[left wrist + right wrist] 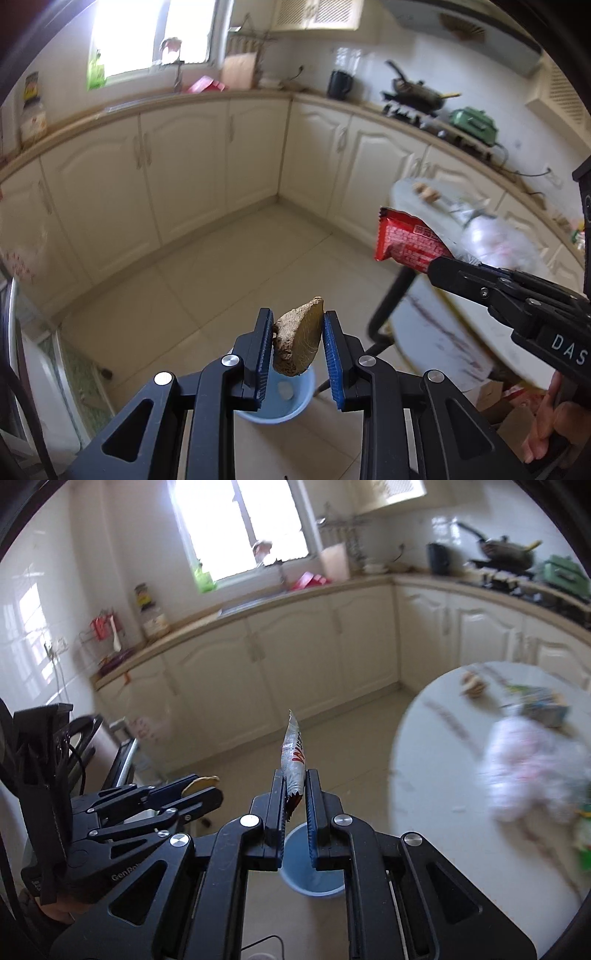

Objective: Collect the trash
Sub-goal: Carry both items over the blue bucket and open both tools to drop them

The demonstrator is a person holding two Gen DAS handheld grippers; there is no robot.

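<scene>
Because both pieces of trash are carried clear of the table, each gripper is clamped on its own load above the floor. At the lower centre of the left wrist view, the left gripper (298, 345) pinches a brown food scrap (298, 341) between its blue pads, and the blue bin (275, 400) shows directly beneath it, so a release here would likely drop the scrap inside. At the middle right of that view the right gripper (439, 264) grips the tail of a red snack wrapper (408, 242), which sticks out flat toward the upper left. Seen from the right wrist view, the same wrapper (293, 766) stands edge-on between the closed-in jaws at centre frame, with the bin (312, 867) just below; its rim looks narrow, so the wrapper probably needs lining up before letting go.

Further out, the round white table (436, 746) fills the right side, its edge near the bin, with more litter, including a crumpled plastic bag (528, 771), blurred. Open tiled floor lies toward the cabinets.
</scene>
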